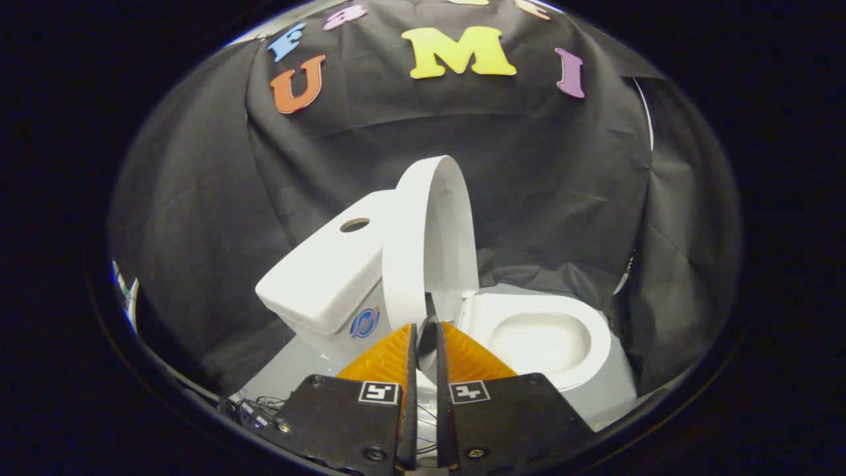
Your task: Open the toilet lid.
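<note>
Lid up, standing near upright on edge, leaning back against the tank. Seen almost edge-on, rim curving over at the top, inner face turned toward the bowl. Bowl open to view, white, oval, just beyond and to the right of the fingers. Tank white, tilted in the fisheye view, with a round hole in its top and a small round blue sticker on its front, low down near the left finger. Gripper low and close to the toilet, aimed at the foot of the lid where it meets the bowl. Jaws narrow, nearly closed, a thin slit left between the two fingers; a dark sliver in that slit at the tips, near the lid's hinge end, too small to tell what it is or whether the fingers press on anything. Square black-and-white markers on the two finger mounts. Black cloth wall behind and around the toilet, draped in folds. Pale surface under the toilet, with a few cables lying beside the left mount.
</note>
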